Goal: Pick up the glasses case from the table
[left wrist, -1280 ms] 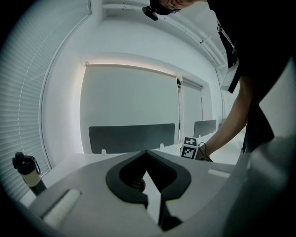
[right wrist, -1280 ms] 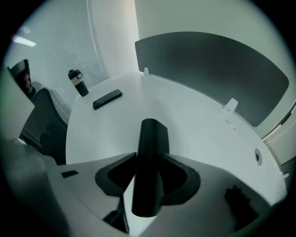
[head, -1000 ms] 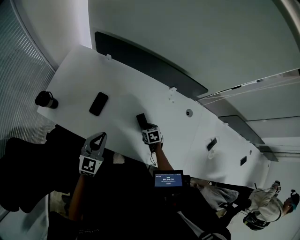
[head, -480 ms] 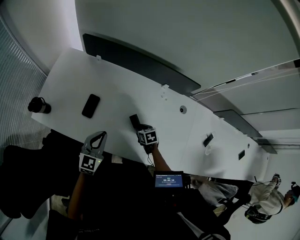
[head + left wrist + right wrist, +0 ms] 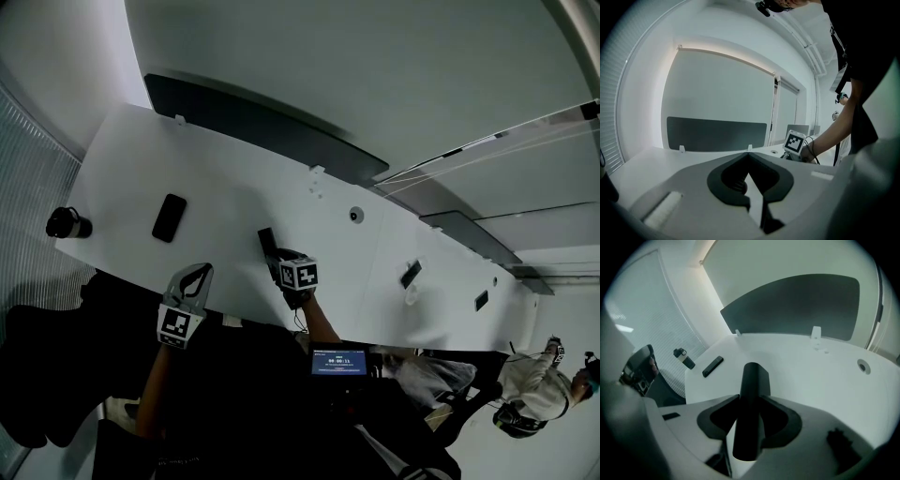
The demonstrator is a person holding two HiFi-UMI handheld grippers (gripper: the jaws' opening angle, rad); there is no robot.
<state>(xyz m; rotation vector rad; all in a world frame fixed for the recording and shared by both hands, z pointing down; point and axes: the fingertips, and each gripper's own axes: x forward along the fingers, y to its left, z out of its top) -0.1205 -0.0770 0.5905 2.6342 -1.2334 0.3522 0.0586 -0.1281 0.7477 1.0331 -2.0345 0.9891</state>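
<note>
The right gripper's [image 5: 280, 257] fingers pinch the black glasses case [image 5: 751, 394] at the near edge of the white bench [image 5: 234, 178]. The left gripper's [image 5: 749, 155] fingers are pressed together with nothing between them, just off that edge.

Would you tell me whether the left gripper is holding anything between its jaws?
No, the left gripper has its jaws closed together with nothing between them.
</note>
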